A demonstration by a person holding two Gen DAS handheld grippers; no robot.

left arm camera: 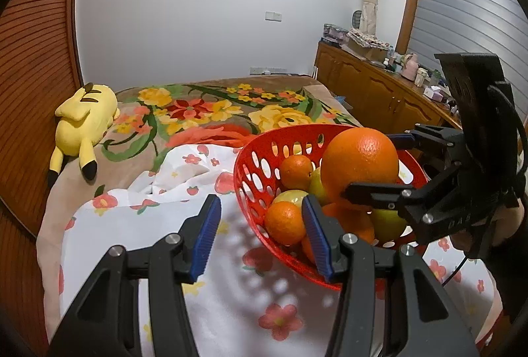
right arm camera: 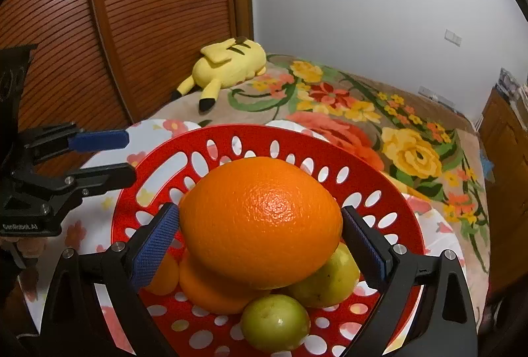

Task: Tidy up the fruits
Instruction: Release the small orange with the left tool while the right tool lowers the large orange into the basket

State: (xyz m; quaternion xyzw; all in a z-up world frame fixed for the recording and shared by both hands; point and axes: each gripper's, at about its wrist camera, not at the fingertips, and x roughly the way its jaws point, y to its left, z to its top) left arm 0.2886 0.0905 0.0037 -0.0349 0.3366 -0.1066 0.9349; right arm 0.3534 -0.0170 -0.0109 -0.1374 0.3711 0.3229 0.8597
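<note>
A red perforated basket (left arm camera: 250, 172) (right arm camera: 389, 182) sits on a white flowered cloth on the bed. It holds small oranges (left arm camera: 284, 222) and green-yellow fruits (right arm camera: 275, 322). My right gripper (right arm camera: 260, 244) (left arm camera: 373, 165) is shut on a large orange (right arm camera: 260, 226) (left arm camera: 360, 162), held over the fruit pile inside the basket. My left gripper (left arm camera: 262, 231) (right arm camera: 127, 155) is open and empty; its right finger stands at the basket's near rim and its left finger over the cloth.
A yellow plush toy (left arm camera: 84, 122) (right arm camera: 231, 64) lies by the slatted wooden wardrobe (left arm camera: 29, 59). A floral blanket (left arm camera: 211, 109) covers the bed. A wooden cabinet (left arm camera: 379, 92) with clutter stands at the right. The white cloth (left arm camera: 231, 291) spreads under the basket.
</note>
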